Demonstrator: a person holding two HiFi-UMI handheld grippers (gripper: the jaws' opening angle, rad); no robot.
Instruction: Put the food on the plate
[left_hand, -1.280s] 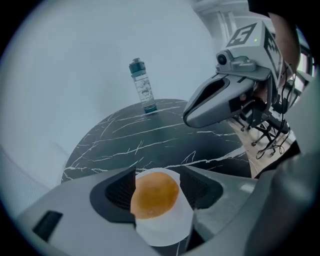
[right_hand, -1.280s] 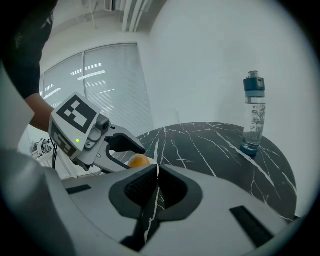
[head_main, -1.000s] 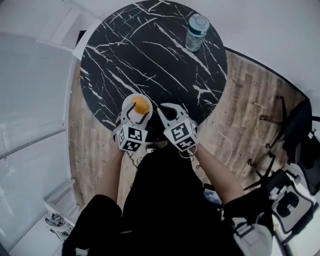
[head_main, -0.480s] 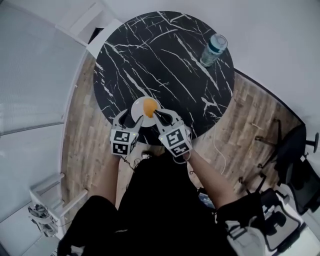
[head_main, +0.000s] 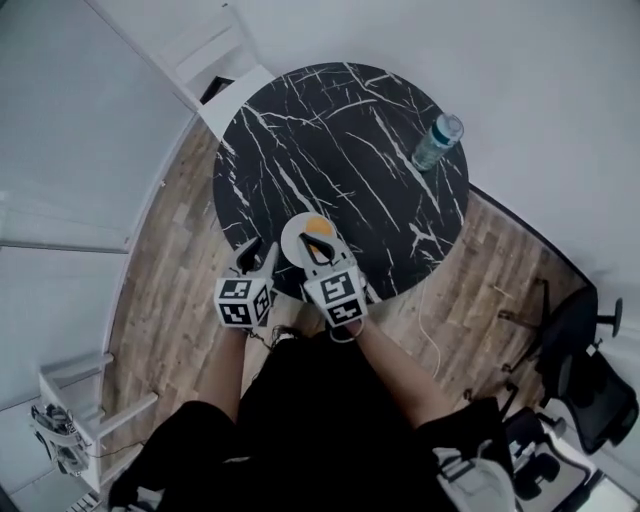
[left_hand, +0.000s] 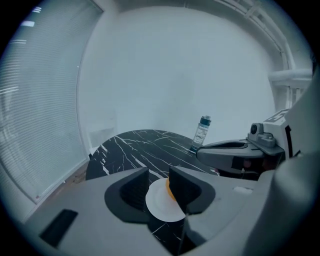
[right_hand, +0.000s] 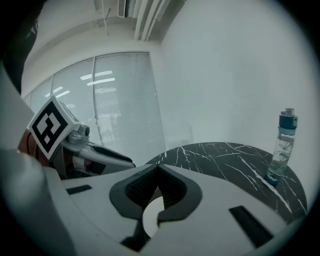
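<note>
At the table's 6 o'clock edge, the white plate (head_main: 298, 240) carries the orange food (head_main: 319, 226). The plate's near rim is covered by the right gripper (head_main: 314, 254) in the head view. In the left gripper view one jaw hides about half of the food. The right gripper view shows only a sliver of plate and no food.

Both forearms reach forward from the person's body, with the grippers side by side and angled downward toward the plate. The left gripper (head_main: 258, 252) sits at the plate's 8 o'clock, off the table edge. Its jaws have just been closing but stand apart, with nothing between them. The right gripper's jaws are pressed together and empty.

The round black marble table (head_main: 340, 150) also bears a clear bottle (head_main: 437, 141), upright at its 2 o'clock edge. Below is a wood-plank floor (head_main: 170, 270), with a thin cable (head_main: 432, 330) at the table's 5 o'clock. White walls enclose the room. A black office chair (head_main: 590, 375) is cut off by the frame at 4 o'clock.
</note>
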